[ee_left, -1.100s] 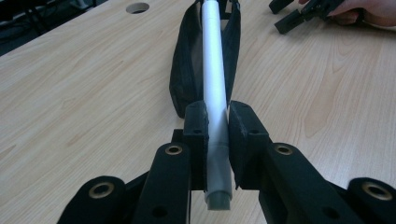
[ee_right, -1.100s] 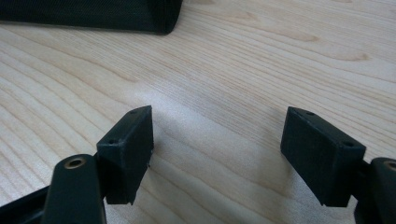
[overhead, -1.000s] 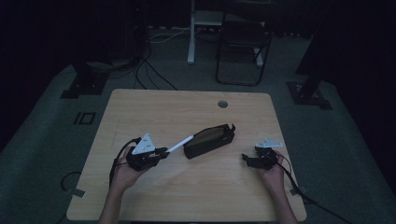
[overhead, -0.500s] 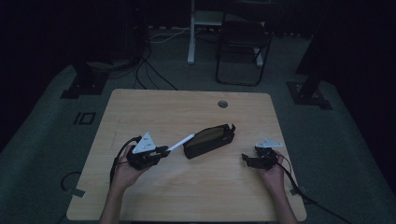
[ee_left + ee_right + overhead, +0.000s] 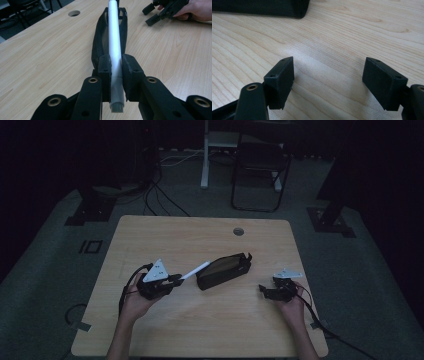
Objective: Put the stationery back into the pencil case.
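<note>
A pale wooden table (image 5: 200, 320) stood in a dim room, a person's forearms coming in from its near edge. At its middle lay a black pouch (image 5: 222, 270), mouth turned toward the left gripper (image 5: 176, 279). That gripper was clamped on a white pen (image 5: 115, 50), held level just above the wood, its far tip at the pouch's open mouth; from the left gripper view the pen ran straight along the pouch's length. The right gripper (image 5: 265, 291) rested on the table well to the right of the pouch, jaws spread wide with nothing between them. The step in hand appeared to be slipping the pen into the pouch. The next move would likely call for pushing it forward along that line, perhaps with the free gripper steadying the soft pouch so it would not slide away. Against the frames from a second before, nothing had visibly shifted: both hands, pen and pouch lay as they had.
</note>
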`<action>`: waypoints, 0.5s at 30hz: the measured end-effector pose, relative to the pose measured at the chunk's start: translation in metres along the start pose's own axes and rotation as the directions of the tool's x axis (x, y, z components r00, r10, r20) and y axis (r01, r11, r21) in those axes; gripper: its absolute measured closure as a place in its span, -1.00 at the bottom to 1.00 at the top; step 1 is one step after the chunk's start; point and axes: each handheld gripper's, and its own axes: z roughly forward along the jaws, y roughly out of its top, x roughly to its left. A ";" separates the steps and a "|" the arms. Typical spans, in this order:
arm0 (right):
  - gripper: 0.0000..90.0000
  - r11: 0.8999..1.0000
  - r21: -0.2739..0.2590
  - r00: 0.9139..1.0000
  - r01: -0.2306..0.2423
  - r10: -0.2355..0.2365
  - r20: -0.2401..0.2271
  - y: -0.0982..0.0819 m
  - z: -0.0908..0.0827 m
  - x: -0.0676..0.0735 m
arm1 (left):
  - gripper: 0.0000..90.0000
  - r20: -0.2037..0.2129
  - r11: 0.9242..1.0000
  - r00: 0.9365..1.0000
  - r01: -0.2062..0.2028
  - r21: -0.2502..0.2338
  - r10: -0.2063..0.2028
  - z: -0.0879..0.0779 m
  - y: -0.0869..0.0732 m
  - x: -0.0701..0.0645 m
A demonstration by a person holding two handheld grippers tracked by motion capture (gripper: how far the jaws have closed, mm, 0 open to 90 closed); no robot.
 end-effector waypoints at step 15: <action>-0.45 1.000 0.001 1.000 0.003 -0.003 -0.002 0.000 0.000 0.000 | 0.75 -0.001 1.000 1.000 -0.003 -0.004 0.003 0.001 0.006 0.001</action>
